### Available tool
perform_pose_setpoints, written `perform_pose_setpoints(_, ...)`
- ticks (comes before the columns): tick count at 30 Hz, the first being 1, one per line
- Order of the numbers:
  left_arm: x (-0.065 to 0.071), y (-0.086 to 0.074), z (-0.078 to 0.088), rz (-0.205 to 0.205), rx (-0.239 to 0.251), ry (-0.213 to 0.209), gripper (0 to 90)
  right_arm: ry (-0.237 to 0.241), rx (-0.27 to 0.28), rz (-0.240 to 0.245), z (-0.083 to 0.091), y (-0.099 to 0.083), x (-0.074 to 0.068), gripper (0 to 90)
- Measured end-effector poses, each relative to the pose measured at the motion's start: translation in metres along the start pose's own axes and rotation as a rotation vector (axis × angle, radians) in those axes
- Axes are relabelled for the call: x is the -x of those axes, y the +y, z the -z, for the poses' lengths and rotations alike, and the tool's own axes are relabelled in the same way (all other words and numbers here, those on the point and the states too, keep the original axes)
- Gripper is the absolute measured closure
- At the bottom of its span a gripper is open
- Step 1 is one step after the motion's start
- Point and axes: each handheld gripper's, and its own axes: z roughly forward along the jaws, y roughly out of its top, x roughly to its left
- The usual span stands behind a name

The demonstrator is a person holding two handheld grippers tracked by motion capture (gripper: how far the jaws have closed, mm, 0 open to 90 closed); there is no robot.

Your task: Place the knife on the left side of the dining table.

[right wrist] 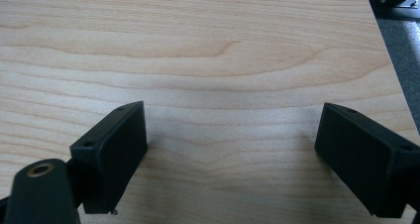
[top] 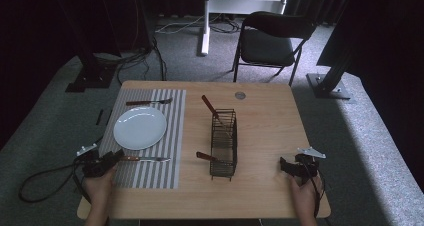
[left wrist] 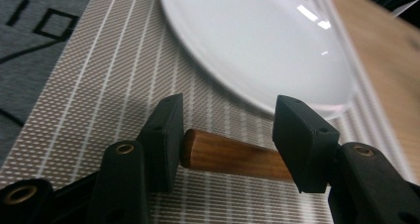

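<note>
The left gripper (top: 114,158) sits low over the near left corner of the striped placemat (top: 160,136), at the wooden handle of the knife (top: 145,159), which lies flat on the mat just on the near side of the white plate (top: 140,128). In the left gripper view the jaws stand apart with the wooden handle (left wrist: 233,154) lying across the gap between them; its butt end is close against the left jaw (touching or just short, I cannot tell), and the right jaw covers the far part of the handle, so contact there is unclear too. Neither pad looks pressed on the wood.

The risk, as I judge it: if the gripper is drawn away carelessly, a jaw could snag the handle and drag the knife askew, swinging its blade off parallel with the mat stripes or nudging the handle end against the plate rim just beside it. A lift straight up clear of the handle would avoid that.

Farther right, the wire caddy (top: 223,143) stands on the bare tabletop (top: 265,136) with two more wooden-handled utensils in it, well apart from the knife.

At the right, the right gripper (top: 286,166) rests near the tabletop's near right edge, jaws wide apart with nothing but bare wood between them.
</note>
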Motion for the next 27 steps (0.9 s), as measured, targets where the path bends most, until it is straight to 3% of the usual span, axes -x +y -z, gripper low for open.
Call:
perform_pose_setpoints(4,-0.004,-0.002,-0.003,0.015,-0.007,0.010,46.6,0.000,0.000,0.000,0.000,0.000,0.000,11.9)
perform_pose_setpoints(6,-0.003,-0.002,-0.002,-0.013,-0.004,0.037,46.6,0.000,0.000,0.000,0.000,0.000,0.000,12.0)
perform_pose_setpoints(15,0.000,-0.004,0.011,-0.069,0.019,0.055,43.5,0.000,0.000,0.000,0.000,0.000,0.000,12.0)
perform_pose_setpoints(21,-0.001,-0.011,0.023,-0.097,0.012,0.035,43.5,0.000,0.000,0.000,0.000,0.000,0.000,11.9)
perform_pose_setpoints(27,0.006,-0.022,0.035,-0.160,0.005,0.027,43.5,0.000,0.000,0.000,0.000,0.000,0.000,11.9)
